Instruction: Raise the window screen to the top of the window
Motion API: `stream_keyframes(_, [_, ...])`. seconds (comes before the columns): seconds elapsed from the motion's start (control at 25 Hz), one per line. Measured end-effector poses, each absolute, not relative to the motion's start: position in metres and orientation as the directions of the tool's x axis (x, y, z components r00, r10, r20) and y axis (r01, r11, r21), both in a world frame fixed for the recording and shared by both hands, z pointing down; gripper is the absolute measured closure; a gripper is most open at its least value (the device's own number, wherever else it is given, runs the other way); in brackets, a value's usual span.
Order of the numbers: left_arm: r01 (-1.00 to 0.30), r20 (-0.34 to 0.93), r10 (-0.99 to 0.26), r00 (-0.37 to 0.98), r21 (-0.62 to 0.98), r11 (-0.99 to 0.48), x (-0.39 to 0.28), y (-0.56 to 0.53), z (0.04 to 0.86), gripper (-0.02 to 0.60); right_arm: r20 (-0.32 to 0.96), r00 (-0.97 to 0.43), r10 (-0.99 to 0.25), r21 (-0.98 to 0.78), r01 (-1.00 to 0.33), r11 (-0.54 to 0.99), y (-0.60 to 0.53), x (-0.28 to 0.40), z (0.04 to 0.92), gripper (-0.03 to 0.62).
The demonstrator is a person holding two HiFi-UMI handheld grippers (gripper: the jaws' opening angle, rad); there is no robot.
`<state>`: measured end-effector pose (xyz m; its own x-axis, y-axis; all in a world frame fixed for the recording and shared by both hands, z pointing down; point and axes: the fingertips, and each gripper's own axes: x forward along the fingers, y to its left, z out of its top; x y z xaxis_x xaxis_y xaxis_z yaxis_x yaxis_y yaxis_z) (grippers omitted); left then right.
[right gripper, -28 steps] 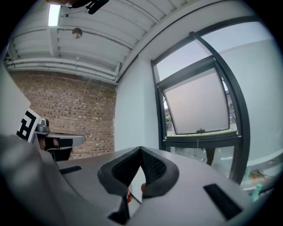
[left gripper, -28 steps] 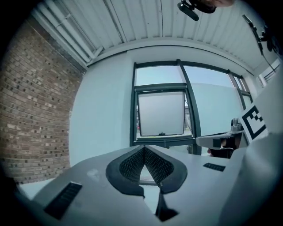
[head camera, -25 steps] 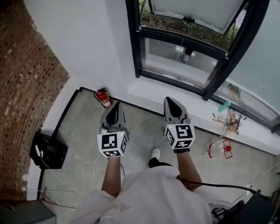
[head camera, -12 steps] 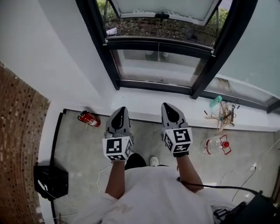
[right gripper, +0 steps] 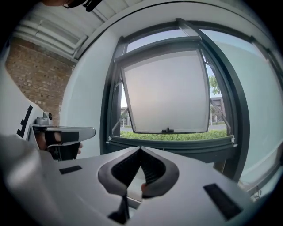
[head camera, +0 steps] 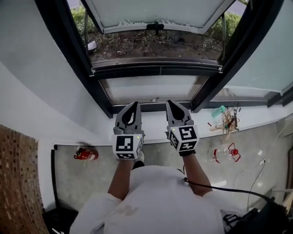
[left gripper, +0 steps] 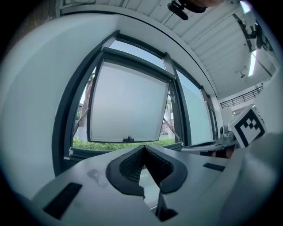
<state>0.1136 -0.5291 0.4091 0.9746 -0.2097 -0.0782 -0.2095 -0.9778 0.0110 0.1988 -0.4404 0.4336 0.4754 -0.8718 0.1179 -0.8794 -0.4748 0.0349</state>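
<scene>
A dark-framed window [head camera: 155, 68] fills the top of the head view. Its frosted sash [head camera: 160, 13] is pushed outward, with greenery below it. A dark horizontal bar [right gripper: 172, 143] with pale end pieces spans the foot of the opening; I cannot make out any mesh. My left gripper [head camera: 132, 106] and right gripper [head camera: 171, 104] point level at the window, side by side above the white sill [head camera: 151, 130]. Both are shut with nothing between the jaws. The left gripper [left gripper: 143, 148] and right gripper [right gripper: 140, 150] each face the sash [left gripper: 126, 101], some way short of it.
A red fire extinguisher [head camera: 85, 154] lies on the floor at the left wall. A plastic bottle with a red part [head camera: 224, 154] and a tangle of small items [head camera: 226, 119] sit to the right. A brick wall [head camera: 18, 183] stands at left. A black cable [head camera: 229, 189] trails behind my right arm.
Both grippers have swung from over the floor near the left wall to squarely in front of the window, above the sill. The extinguisher now lies behind and to the left. Jaws stayed shut.
</scene>
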Motion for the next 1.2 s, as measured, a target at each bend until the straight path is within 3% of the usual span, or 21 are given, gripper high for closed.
stream_keyframes(0.36, [-0.02,0.002,-0.02,1.0,0.0,-1.0,0.222,-0.572,0.428,0.581,0.176,0.527,-0.831,-0.013,-0.843,-0.537,-0.49,0.267,0.466,0.599])
stream_keyframes(0.52, [-0.05,0.03,-0.05,0.998,-0.008,-0.999,0.255,-0.584,0.439,0.58,0.199,0.523,-0.829,-0.03,-0.842,-0.539,-0.501,0.319,0.485,0.599])
stream_keyframes(0.96, [-0.155,0.102,-0.159,0.982,-0.041,-0.987,0.282,-0.602,0.46,0.58,0.356,0.375,-0.856,-0.15,-0.881,-0.448,-0.547,0.382,0.578,0.598])
stream_keyframes(1.0, [-0.167,0.107,-0.171,0.979,-0.041,-0.985,0.282,-0.604,0.462,0.58,0.373,0.35,-0.859,-0.167,-0.886,-0.434,-0.552,0.384,0.585,0.454])
stream_keyframes(1.2, [-0.218,0.13,-0.221,0.966,-0.036,-0.975,0.282,-0.607,0.467,0.58,0.426,0.302,-0.853,-0.194,-0.89,-0.412,-0.567,0.399,0.607,0.424])
